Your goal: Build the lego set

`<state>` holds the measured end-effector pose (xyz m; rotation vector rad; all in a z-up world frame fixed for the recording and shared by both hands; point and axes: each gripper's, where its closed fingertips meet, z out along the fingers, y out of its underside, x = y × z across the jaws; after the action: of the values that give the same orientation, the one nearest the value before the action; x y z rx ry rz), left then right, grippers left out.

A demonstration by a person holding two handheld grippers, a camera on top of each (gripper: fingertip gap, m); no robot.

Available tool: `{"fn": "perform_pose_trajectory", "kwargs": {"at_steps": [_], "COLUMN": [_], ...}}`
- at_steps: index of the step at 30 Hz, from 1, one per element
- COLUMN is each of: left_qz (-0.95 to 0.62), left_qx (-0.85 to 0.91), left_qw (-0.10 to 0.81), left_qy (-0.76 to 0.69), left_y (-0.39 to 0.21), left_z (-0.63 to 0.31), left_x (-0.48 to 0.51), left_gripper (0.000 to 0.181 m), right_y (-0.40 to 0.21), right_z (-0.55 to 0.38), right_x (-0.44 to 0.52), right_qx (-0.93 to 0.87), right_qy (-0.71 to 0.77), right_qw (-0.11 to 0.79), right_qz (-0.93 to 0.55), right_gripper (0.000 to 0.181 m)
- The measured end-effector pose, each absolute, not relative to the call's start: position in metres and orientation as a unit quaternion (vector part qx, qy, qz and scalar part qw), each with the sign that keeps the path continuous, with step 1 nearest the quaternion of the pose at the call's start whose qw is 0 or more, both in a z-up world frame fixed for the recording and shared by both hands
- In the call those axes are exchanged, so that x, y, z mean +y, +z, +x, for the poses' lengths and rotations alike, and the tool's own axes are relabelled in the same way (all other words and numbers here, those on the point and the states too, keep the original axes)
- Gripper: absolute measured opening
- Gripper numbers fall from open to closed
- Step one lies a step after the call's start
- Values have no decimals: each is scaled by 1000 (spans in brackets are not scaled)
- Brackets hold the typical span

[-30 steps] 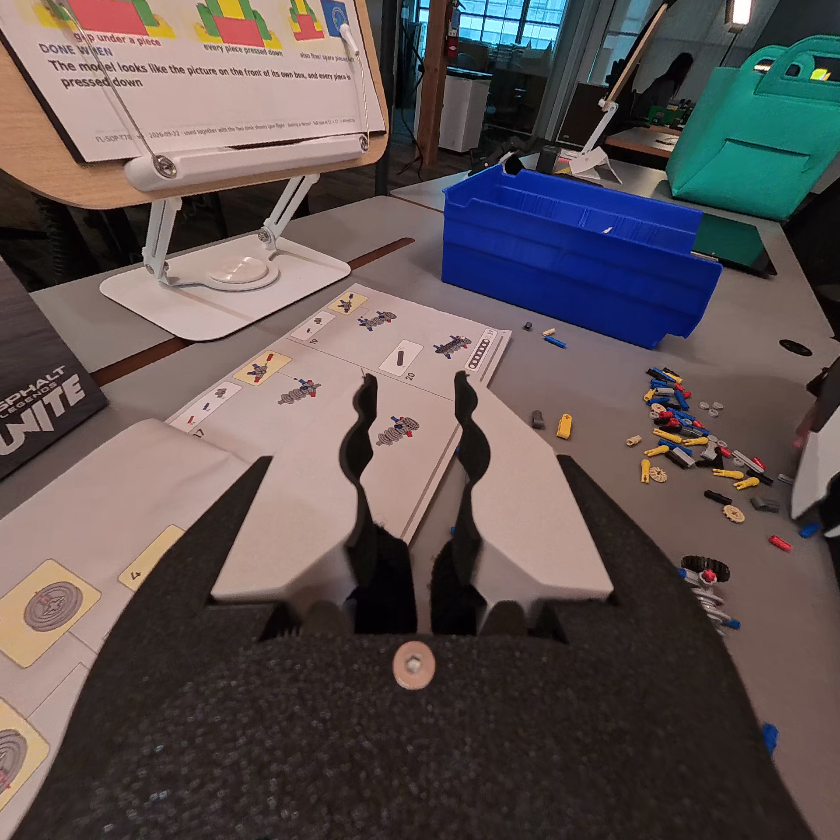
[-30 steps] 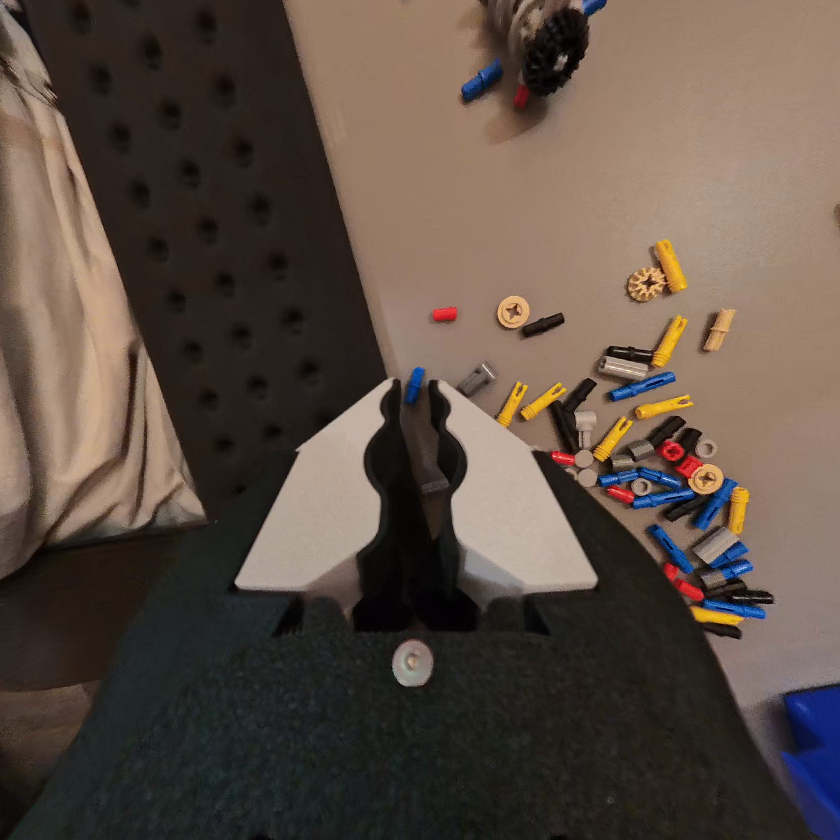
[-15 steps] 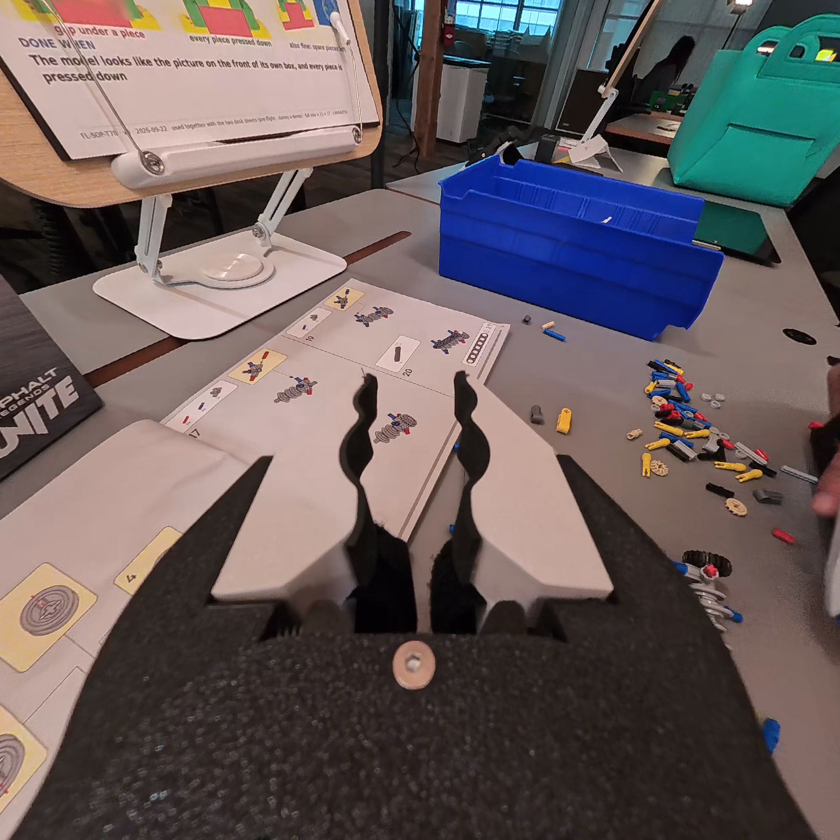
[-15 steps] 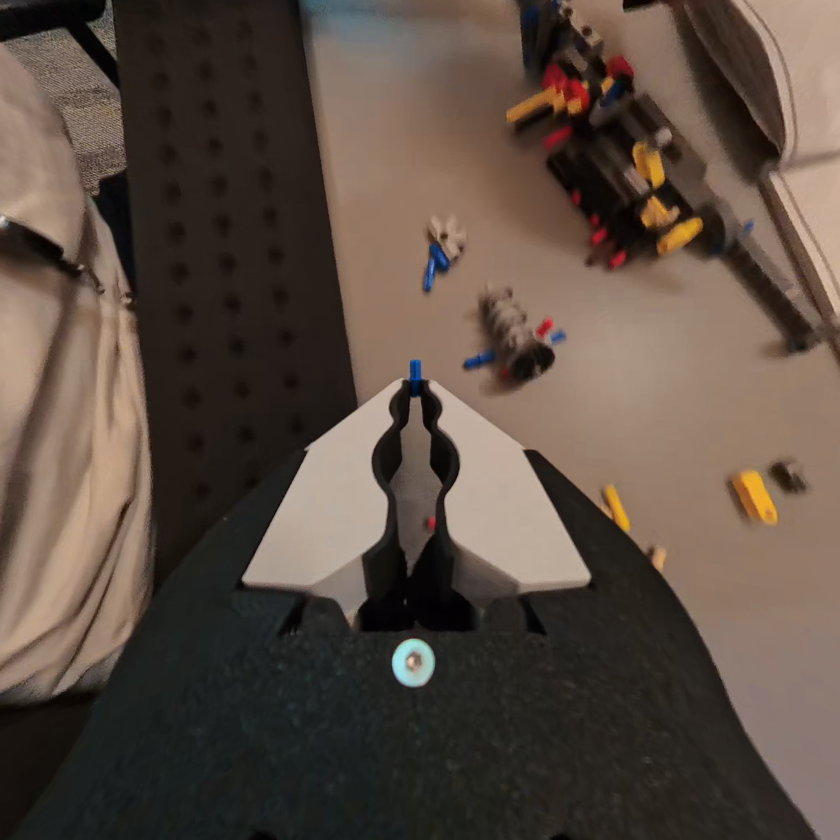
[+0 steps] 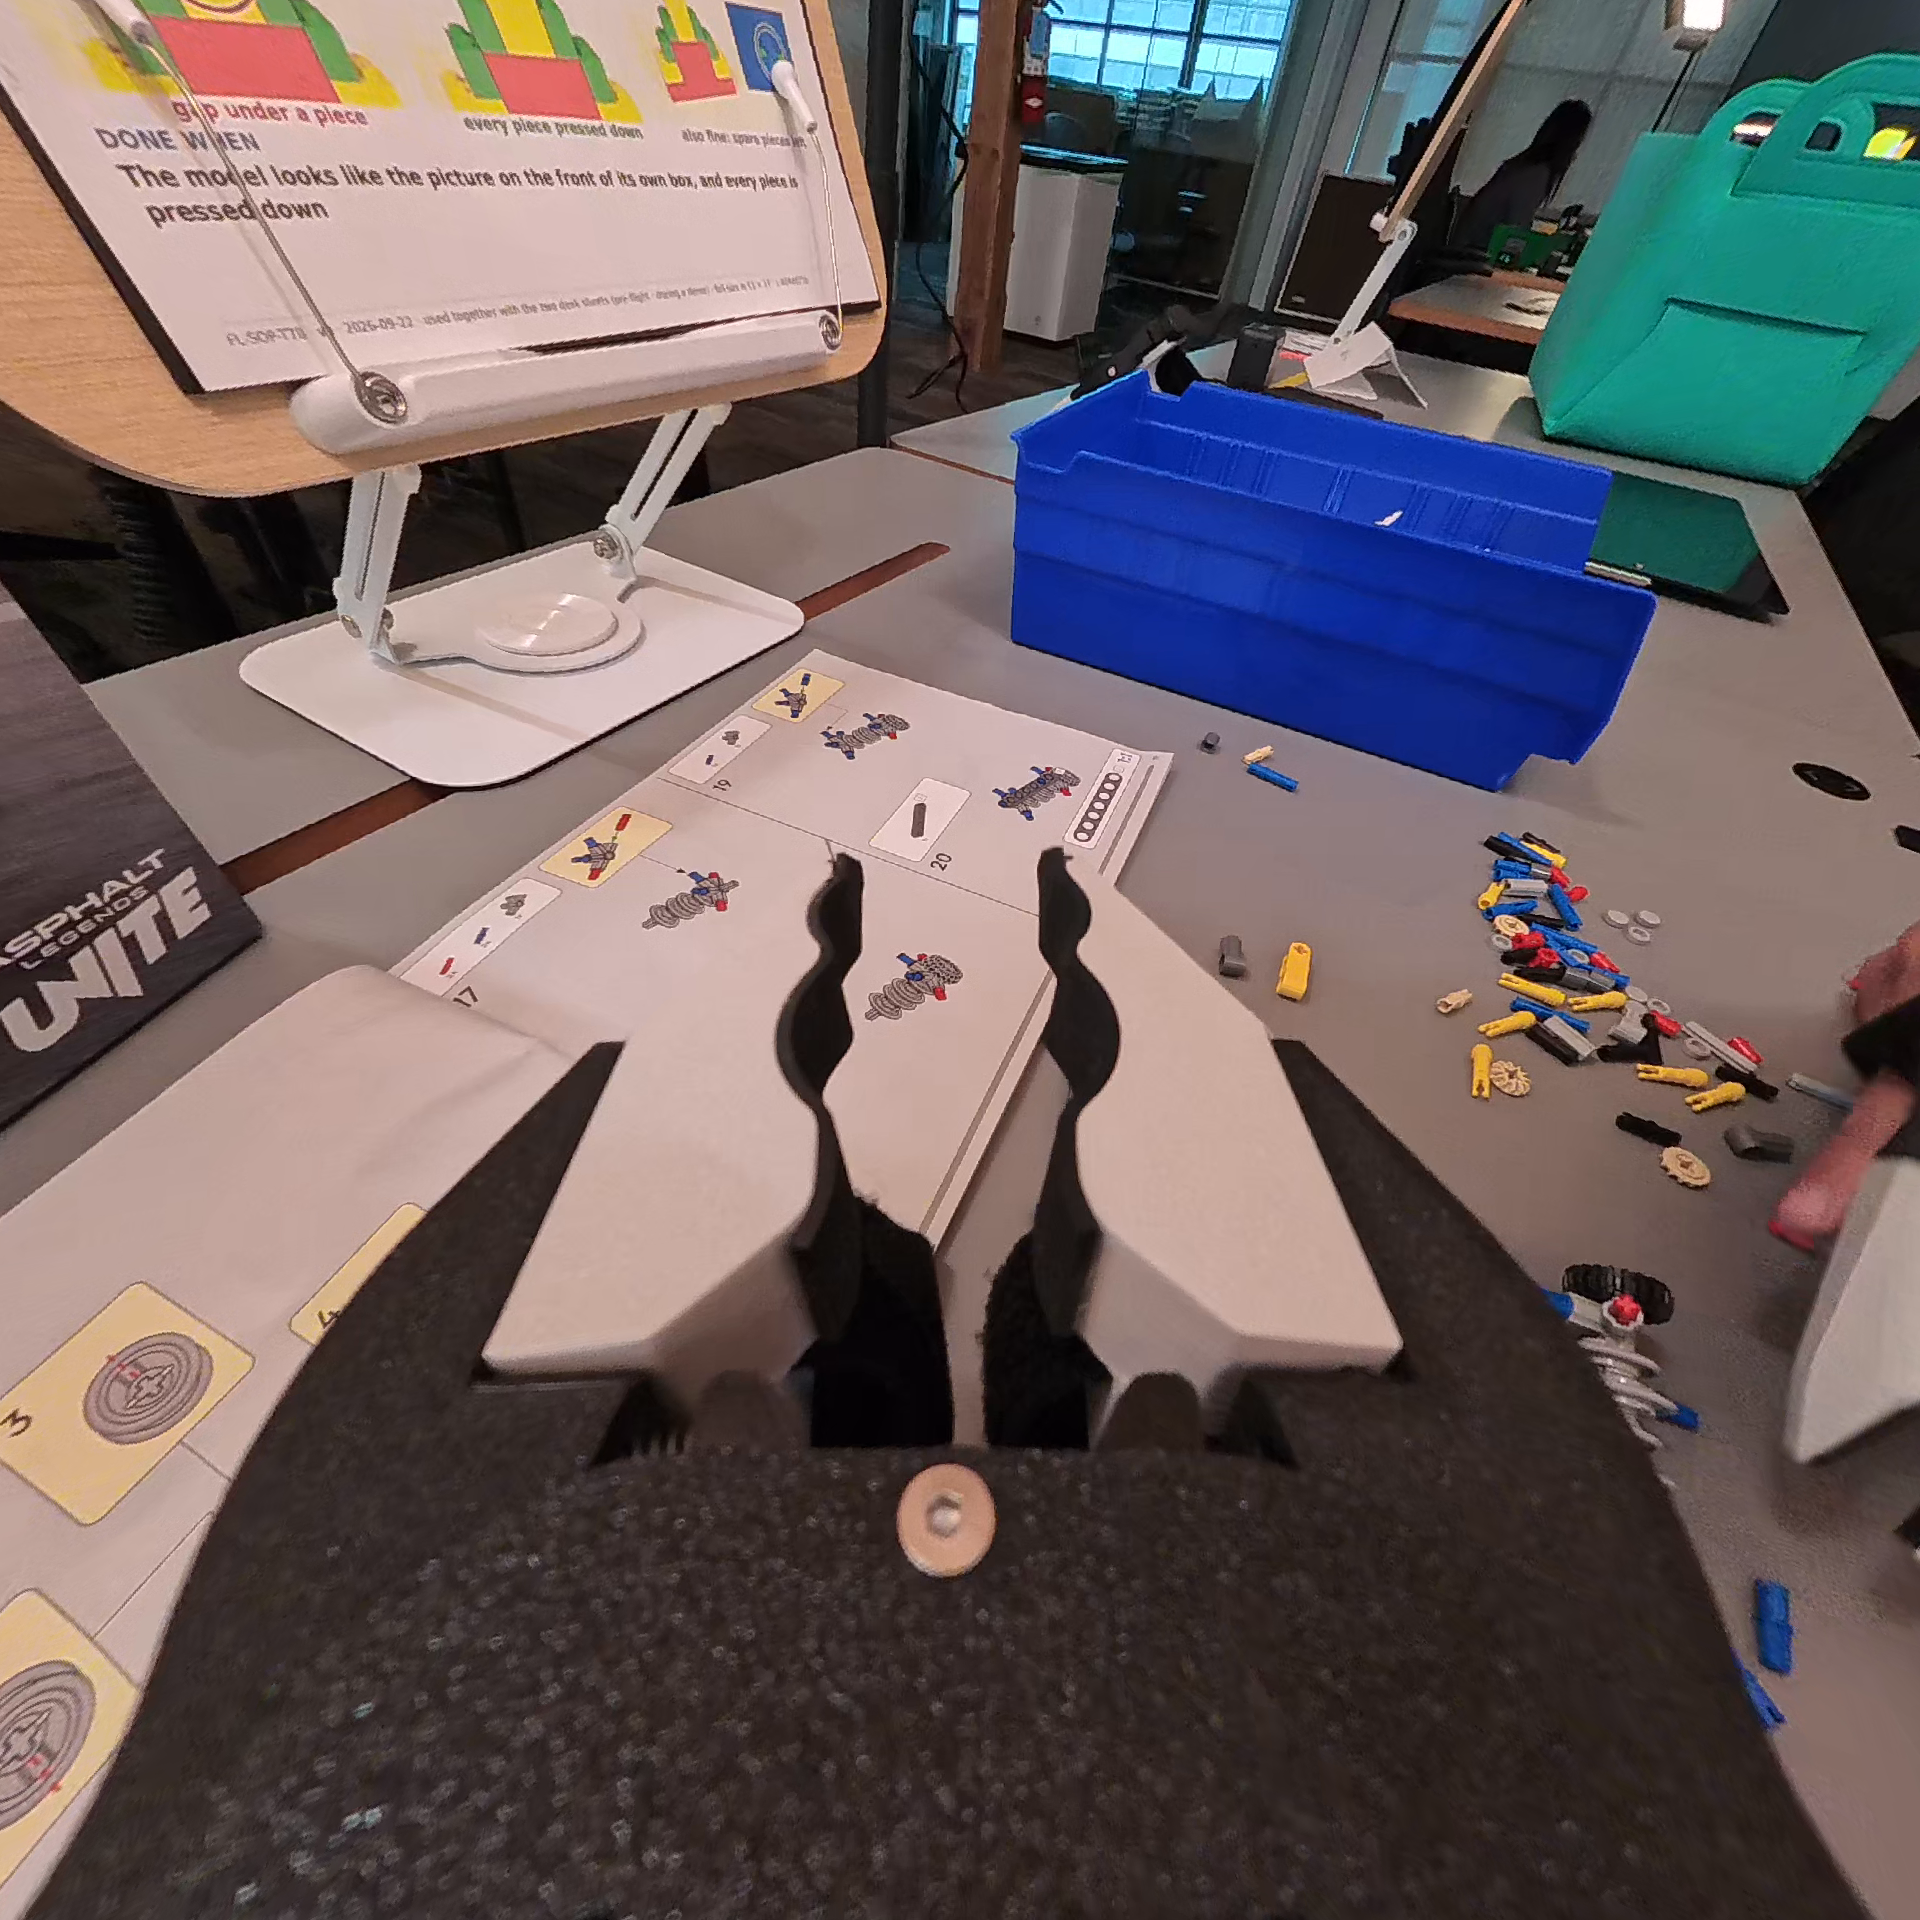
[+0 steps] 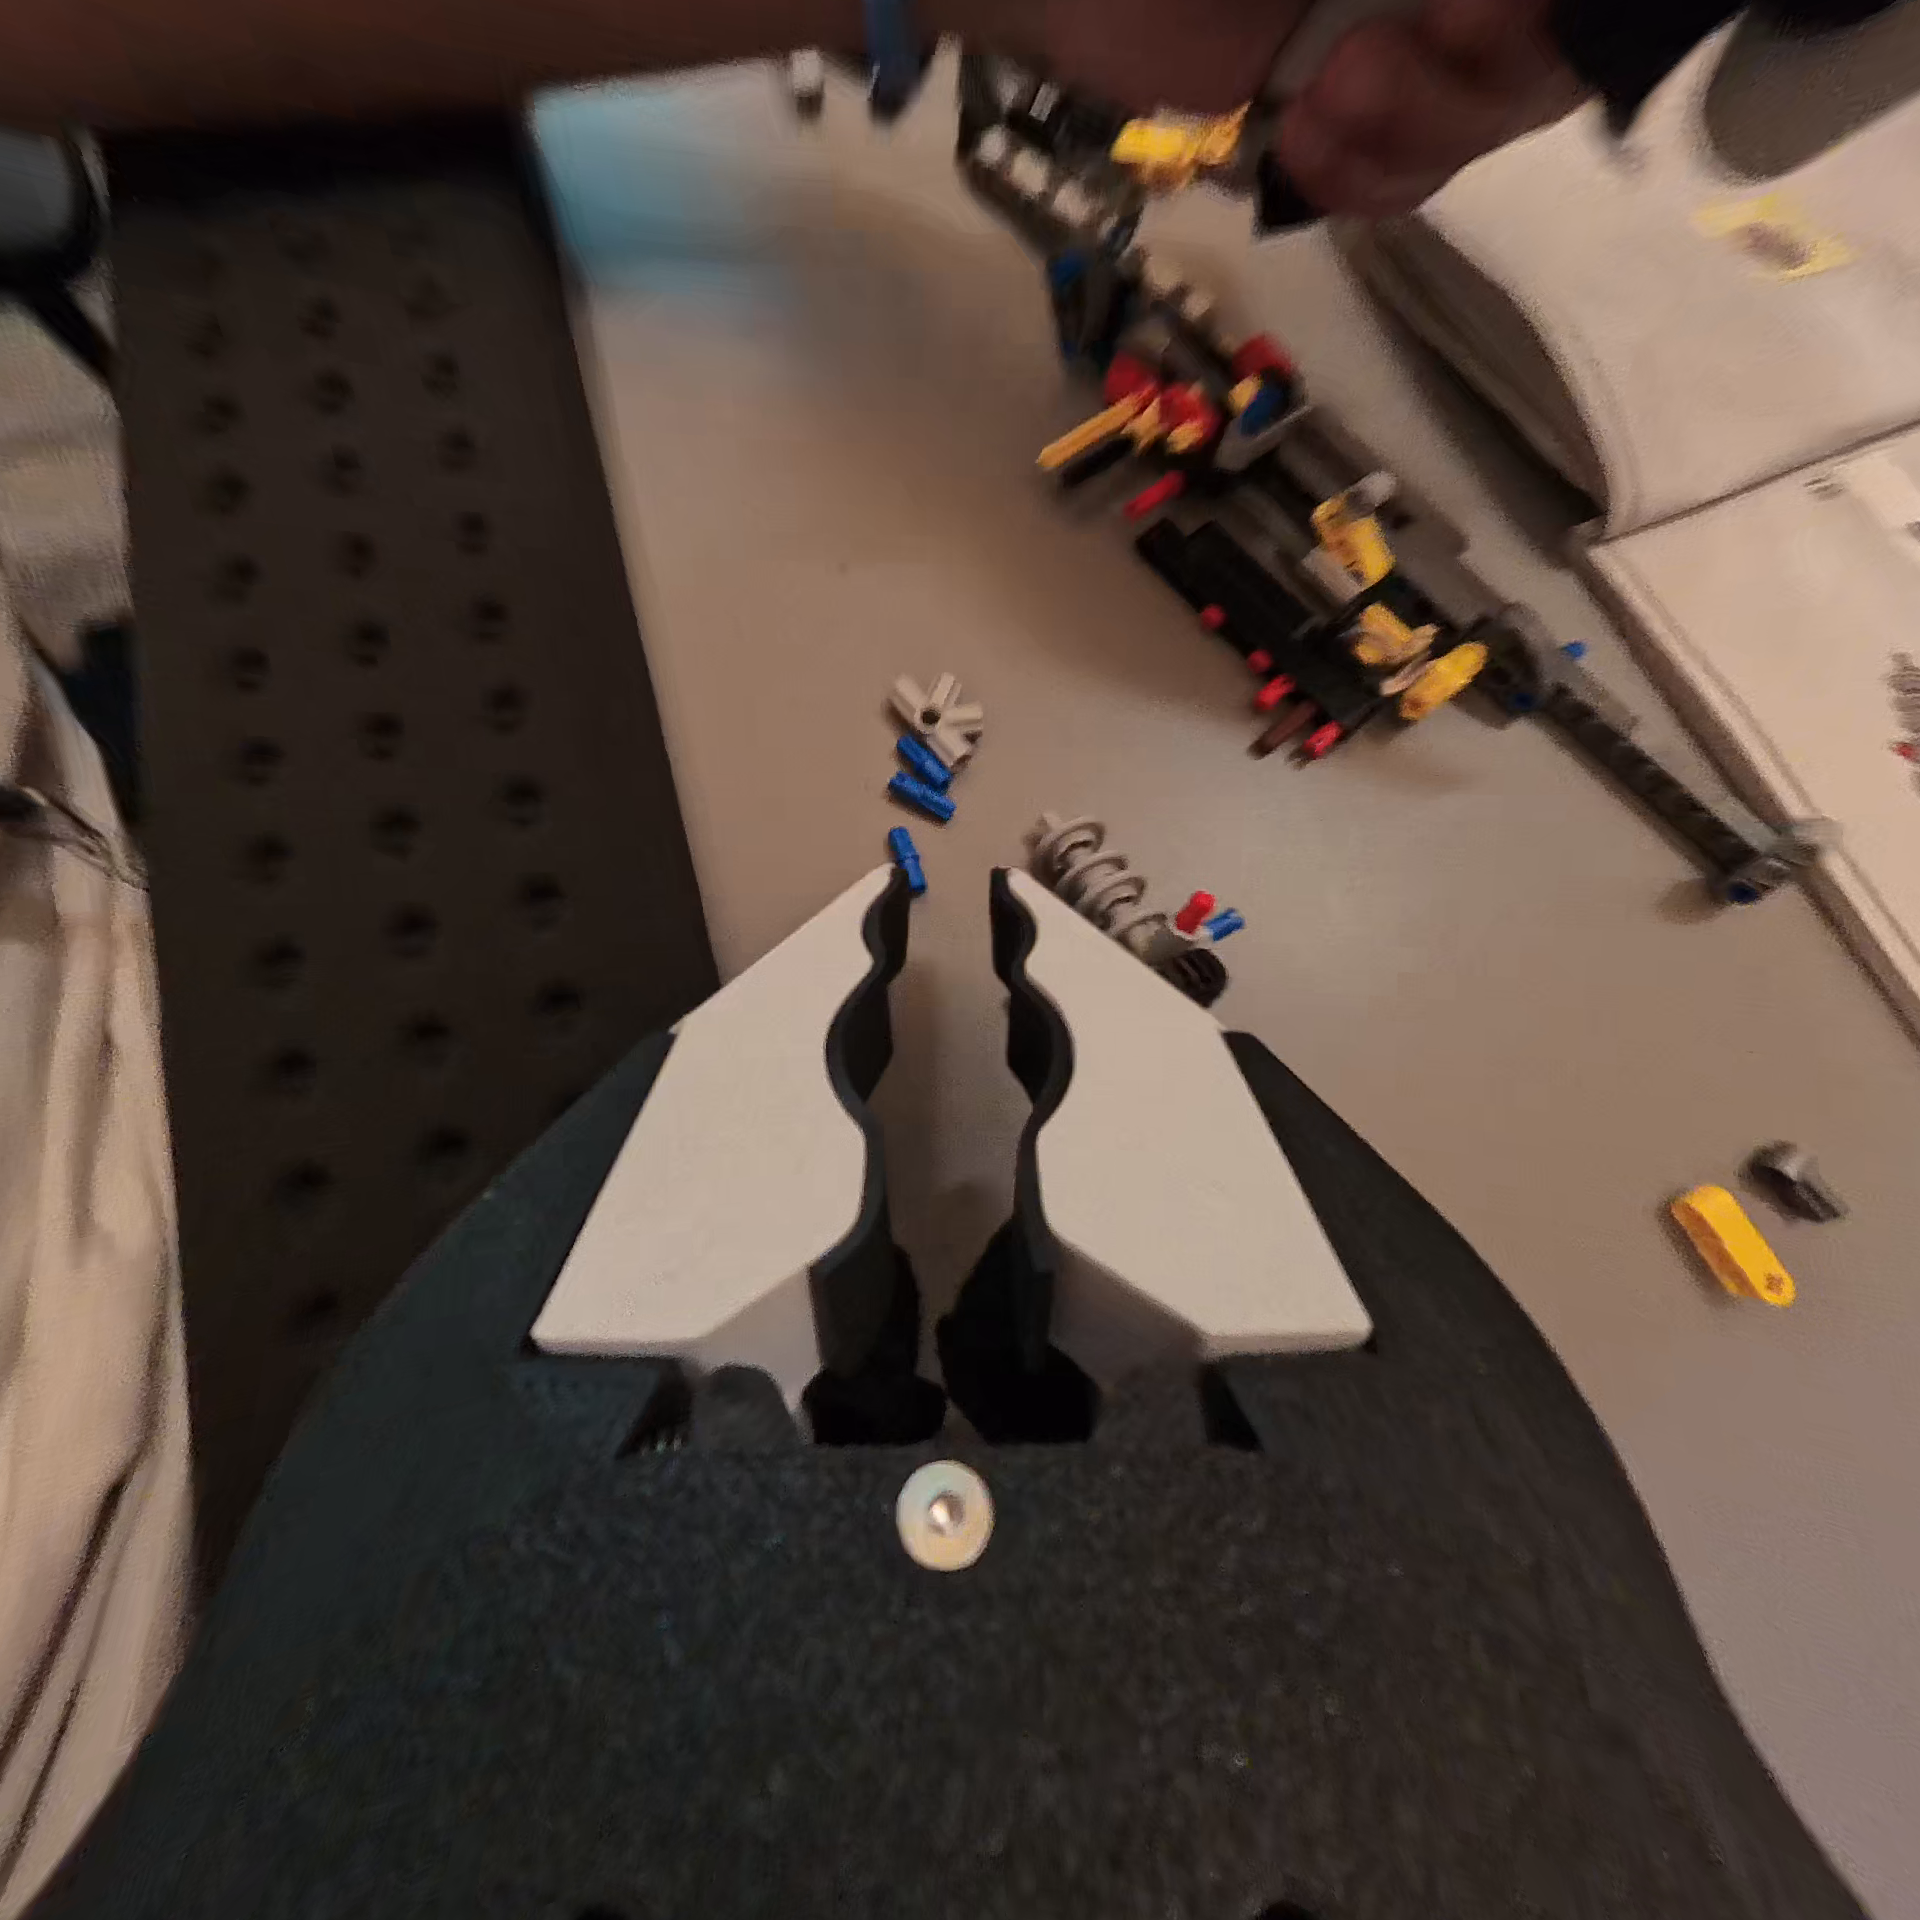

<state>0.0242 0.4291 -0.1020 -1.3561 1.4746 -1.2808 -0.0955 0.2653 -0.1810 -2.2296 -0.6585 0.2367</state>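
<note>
Left gripper (image 5: 945,883) jaws wide, empty, above instruction booklet (image 5: 831,894). Right gripper (image 6: 948,883) jaws parted, empty; blue pin (image 6: 906,858) on bench (image 6: 831,468) just beside left tip, spring assembly (image 6: 1117,894) just right.

- Left gripper (image 5: 945,883): pale grey wedge fingers (image 5: 675,1174), wavy black pads, speckled black body, one silver screw (image 5: 944,1521).
- Right gripper (image 6: 948,896): same build, screw (image 6: 943,1514) alike.
</note>
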Motion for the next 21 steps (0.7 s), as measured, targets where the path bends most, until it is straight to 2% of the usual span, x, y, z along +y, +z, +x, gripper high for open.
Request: {"fn": "perform_pose_trajectory", "kwargs": {"at_steps": [2, 9, 21], "left_qz": [-528, -528, -527], "left_qx": [578, 578, 574], "left_qw": [375, 376, 378], "left_qy": [-497, -496, -500], "left_y": [-102, -101, -97], "left_z": [24, 24, 22], "left_x": [429, 428, 430], "left_gripper": [33, 33, 32], "right_y": [-168, -183, -203], "right_z": [-89, -111, -123], "right_x": [265, 281, 309], "right_qx": [-216, -222, -238], "right_qy": [111, 73, 63], "right_qw": [419, 420, 358], "right_qz": [-875, -877, -901], "right_gripper": [15, 17, 21]}}
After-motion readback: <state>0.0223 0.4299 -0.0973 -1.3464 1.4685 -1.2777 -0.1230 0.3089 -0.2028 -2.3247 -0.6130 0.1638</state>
